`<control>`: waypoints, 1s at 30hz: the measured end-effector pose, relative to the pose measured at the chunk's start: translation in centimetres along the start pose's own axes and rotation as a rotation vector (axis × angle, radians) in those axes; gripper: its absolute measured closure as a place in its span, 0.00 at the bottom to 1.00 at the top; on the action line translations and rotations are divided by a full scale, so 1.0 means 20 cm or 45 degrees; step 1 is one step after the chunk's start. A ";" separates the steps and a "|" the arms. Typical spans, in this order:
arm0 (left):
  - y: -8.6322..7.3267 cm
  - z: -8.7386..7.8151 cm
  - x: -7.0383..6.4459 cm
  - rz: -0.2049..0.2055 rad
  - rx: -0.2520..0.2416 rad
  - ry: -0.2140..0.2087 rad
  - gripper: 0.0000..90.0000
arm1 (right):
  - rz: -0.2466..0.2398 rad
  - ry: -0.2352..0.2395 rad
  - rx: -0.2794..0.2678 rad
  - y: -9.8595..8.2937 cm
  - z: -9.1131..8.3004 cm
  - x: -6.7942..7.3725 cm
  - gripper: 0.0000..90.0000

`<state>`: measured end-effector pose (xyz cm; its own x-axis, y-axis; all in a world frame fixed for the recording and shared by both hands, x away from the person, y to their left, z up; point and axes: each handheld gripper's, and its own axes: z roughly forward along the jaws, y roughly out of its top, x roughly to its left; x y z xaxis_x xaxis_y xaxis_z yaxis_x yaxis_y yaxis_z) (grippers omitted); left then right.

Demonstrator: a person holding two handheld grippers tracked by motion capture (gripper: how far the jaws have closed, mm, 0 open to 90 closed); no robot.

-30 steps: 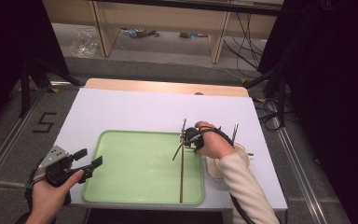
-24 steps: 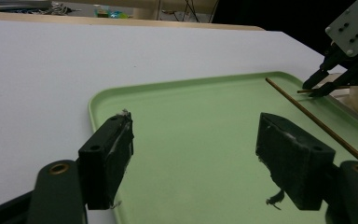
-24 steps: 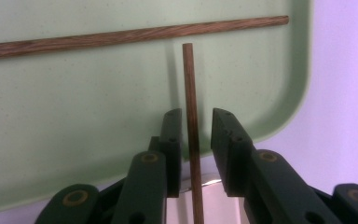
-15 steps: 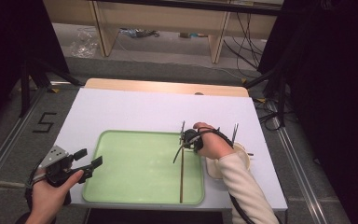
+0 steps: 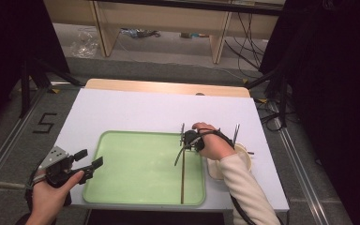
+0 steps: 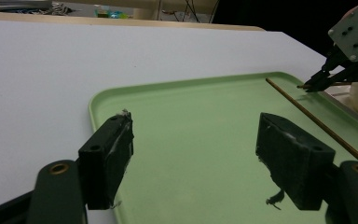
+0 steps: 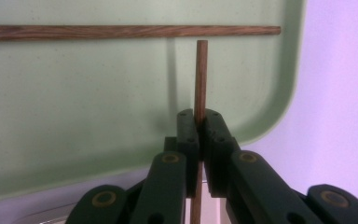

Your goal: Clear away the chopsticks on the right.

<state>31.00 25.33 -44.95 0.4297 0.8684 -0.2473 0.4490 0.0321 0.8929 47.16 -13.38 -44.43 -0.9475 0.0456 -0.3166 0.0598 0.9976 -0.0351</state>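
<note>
White table (image 5: 136, 110) with a green tray (image 5: 136, 164) as my landmark — one wooden stick (image 5: 183, 180) lies flat along the tray's right side. I see the right gripper (image 7: 199, 122) pinching a second stick (image 7: 200, 74) just above the tray's right rim. The left gripper (image 5: 86, 164) hangs at the tray's left edge — jaws spread, nothing between them.

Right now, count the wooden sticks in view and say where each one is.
2 for sure. One stick lies flat in the green tray near its right edge. A second stick is clamped in the right gripper above the tray. More may stand by the bowl, too thin to tell.
</note>
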 end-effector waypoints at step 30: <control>0.00 0.00 0.00 -0.001 -0.001 0.000 0.30 | 0.219 -0.298 -0.229 -0.04 -0.26 -0.05 0.97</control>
<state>31.00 25.33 -44.95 0.4296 0.8684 -0.2477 0.4488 0.0327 0.8930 46.53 -13.93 -39.21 -0.8293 0.2213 -0.5131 0.1363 0.9706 0.1984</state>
